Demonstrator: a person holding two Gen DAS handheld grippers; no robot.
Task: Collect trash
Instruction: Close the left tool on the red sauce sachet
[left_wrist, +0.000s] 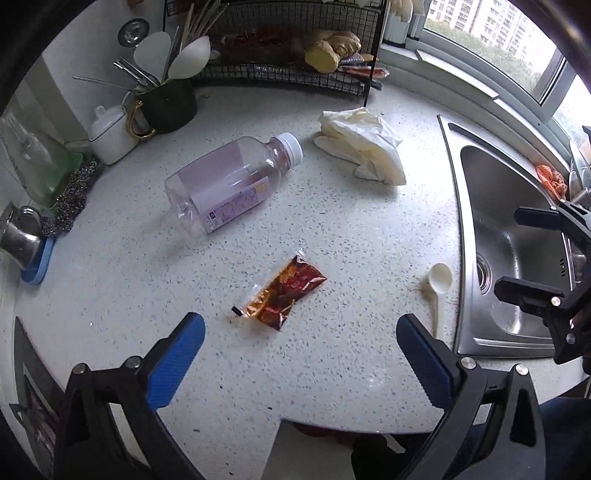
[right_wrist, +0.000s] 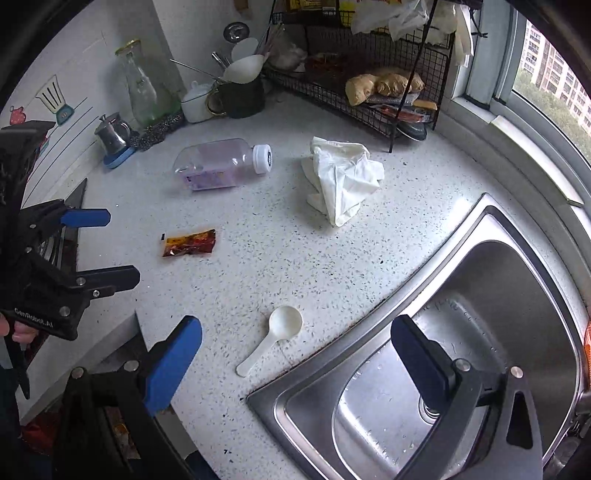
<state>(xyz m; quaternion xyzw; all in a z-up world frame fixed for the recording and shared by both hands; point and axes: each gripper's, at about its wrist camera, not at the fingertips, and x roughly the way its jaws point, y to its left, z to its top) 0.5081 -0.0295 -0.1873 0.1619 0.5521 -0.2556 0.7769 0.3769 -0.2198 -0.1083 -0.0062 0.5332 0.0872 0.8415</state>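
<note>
A: L to R on the desk?
B: Bottle lying flat, sauce packet in front, crumpled white bag or glove, can't tell which, spoon by sink.
A: Fingers?
B: Left gripper and right gripper both spread wide, empty. Rack contents partly cut off.

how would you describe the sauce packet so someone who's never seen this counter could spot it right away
Start at the steel sink and move left onto the speckled white counter. Past the white plastic scoop, in front of the toppled clear bottle, lies the sauce packet. It is the only flat, see-through pouch there, filled with dark red-brown oily sauce, while its neighbours are white or clear.
</note>
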